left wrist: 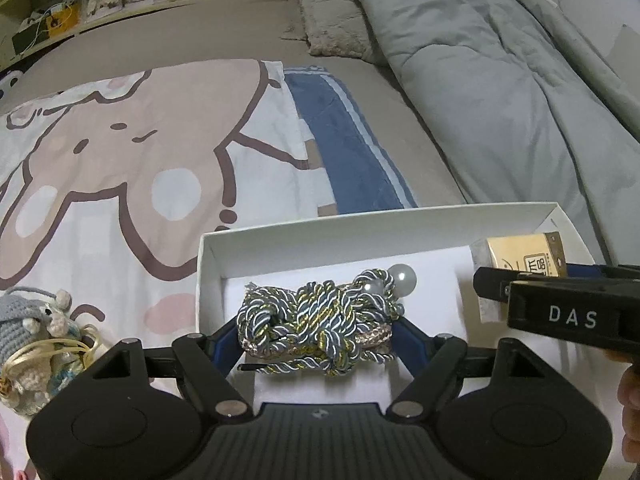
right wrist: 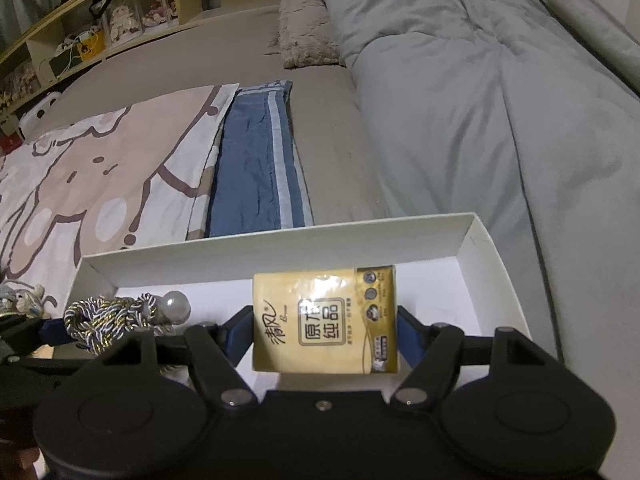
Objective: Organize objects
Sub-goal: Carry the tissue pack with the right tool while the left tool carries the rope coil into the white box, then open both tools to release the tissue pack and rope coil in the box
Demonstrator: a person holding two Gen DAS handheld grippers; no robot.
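Left gripper (left wrist: 318, 330) clamps knotted blue-gold rope bundle (left wrist: 320, 316) over shallow white cardboard box (left wrist: 400, 226). Right gripper (right wrist: 325, 334) clamps yellow tissue packet (right wrist: 325, 316) beside it. Risk: rope snagging pads on release, dragging out.

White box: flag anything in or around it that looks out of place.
Inside the white box, nothing stands out: the rope bundle and the tissue pack are each between fingers. The crocheted toy lies outside on the bedspread, not yet boxed.
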